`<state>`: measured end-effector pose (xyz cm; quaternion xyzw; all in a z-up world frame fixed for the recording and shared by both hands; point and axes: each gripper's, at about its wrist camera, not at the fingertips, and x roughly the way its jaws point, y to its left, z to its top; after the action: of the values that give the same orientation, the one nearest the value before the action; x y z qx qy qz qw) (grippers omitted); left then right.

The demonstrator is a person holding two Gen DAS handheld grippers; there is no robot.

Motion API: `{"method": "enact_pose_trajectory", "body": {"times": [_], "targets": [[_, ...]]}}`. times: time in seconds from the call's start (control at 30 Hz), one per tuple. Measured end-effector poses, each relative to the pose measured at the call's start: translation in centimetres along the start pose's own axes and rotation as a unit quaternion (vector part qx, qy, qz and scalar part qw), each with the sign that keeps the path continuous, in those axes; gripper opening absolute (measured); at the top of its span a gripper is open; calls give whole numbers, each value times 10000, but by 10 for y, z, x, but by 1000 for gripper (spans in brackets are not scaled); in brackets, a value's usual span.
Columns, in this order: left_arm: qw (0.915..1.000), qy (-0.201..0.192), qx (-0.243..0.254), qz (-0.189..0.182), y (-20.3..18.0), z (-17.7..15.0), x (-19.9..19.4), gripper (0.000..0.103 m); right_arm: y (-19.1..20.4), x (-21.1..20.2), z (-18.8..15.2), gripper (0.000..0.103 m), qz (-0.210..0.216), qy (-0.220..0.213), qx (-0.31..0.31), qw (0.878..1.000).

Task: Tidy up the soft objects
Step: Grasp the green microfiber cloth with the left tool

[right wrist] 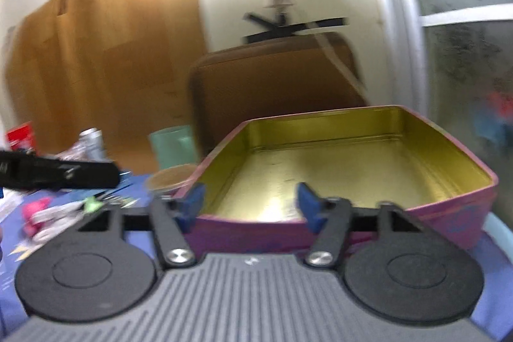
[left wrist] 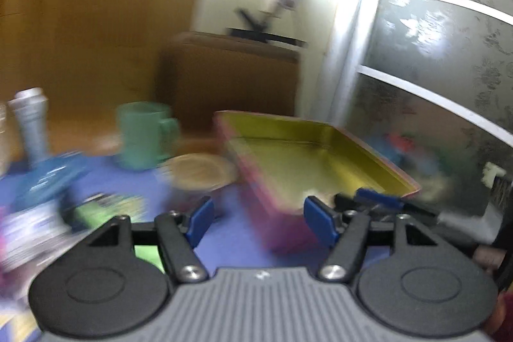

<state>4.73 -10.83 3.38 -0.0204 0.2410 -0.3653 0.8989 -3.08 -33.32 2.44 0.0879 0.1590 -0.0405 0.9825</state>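
A pink tin box [right wrist: 433, 215] with a gold inside stands open on the blue tablecloth; it also shows in the left wrist view [left wrist: 282, 223]. Nothing shows inside it. My right gripper [right wrist: 251, 207] is open and empty, just in front of the box's near wall. My left gripper [left wrist: 259, 220] is open and empty, at the box's near left corner. The right gripper's blue tips [left wrist: 378, 196] show in the left view by the box's near right corner. A pink and white soft thing [right wrist: 41, 215] lies on the cloth at left. Both views are blurred.
A green mug [left wrist: 144, 133], a round brown lid or dish [left wrist: 198, 170], a grey bottle [left wrist: 30, 124] and blue and green packets [left wrist: 54, 175] stand left of the box. A brown chair back [right wrist: 275, 85] is behind the table. A glass door is at right.
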Motion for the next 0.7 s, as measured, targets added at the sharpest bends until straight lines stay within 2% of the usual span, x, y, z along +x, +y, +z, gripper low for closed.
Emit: {"method": "enact_pose_trajectory", "body": {"times": [0.13,0.27,0.37,0.5,0.53,0.57,0.6,0.7], "targets": [[9961,65,-430,770,60,-36,-48,66,42,9,-7,43,666,301,-496,9961],[9833,203,-1213,1344,118,-65,-79,66,84,37,-13,43,1284,775,-789,9855],[9756,138,-1629,1466,146,-79,-96,66,106,65,-13,47,1448,1095,-841,9798],[9742,-4,-1771,1396,157,-86,-111,66,117,99,-25,50,1348,1631,-728,9746],[9749,-25,-1779,1341,156,-84,-111,66,119,106,-28,42,1298,1766,-732,9729],[9761,-34,-1763,1271,155,-82,-110,66,120,110,-32,28,1289,1903,-734,9704],[9774,-21,-1732,1211,150,-79,-106,66,121,109,-35,6,1314,1949,-697,9695],[9827,28,-1612,912,137,-71,-98,66,112,80,-29,6,1177,1560,-545,9792]]}}
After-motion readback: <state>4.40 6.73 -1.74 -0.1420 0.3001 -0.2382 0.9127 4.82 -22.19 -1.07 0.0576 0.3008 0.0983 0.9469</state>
